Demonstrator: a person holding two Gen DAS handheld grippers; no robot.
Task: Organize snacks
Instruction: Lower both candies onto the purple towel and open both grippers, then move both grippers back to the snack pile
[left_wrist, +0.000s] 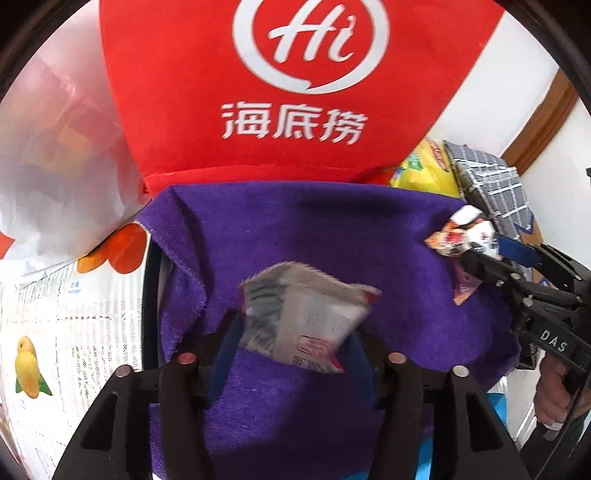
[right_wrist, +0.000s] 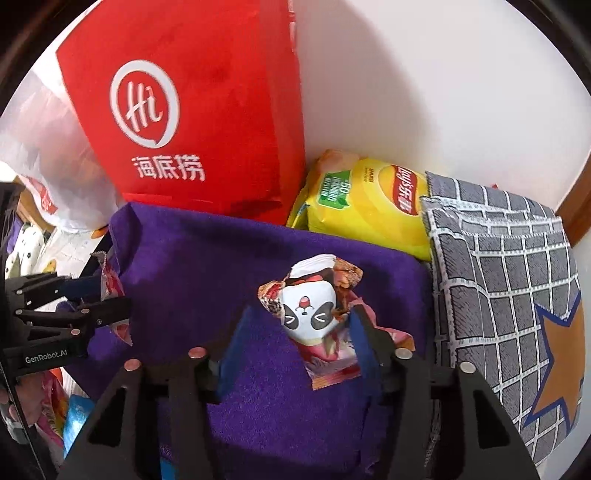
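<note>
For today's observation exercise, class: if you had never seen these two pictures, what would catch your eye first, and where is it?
The big red bag with its white "Hi" logo stands at the back and dominates both views. Below it spreads a purple towel, over which each gripper has a snack between its fingers: the right gripper a panda-face packet, the left gripper a silvery packet. A yellow Lay's chip bag lies right of the red bag.

Both wrist cameras are looking steeply down, close over a purple towel (left_wrist: 314, 229), each past its own fingers at the lower frame edge. The 2 views are sharing the towel and the red bag (right_wrist: 192, 110) standing behind it.
</note>
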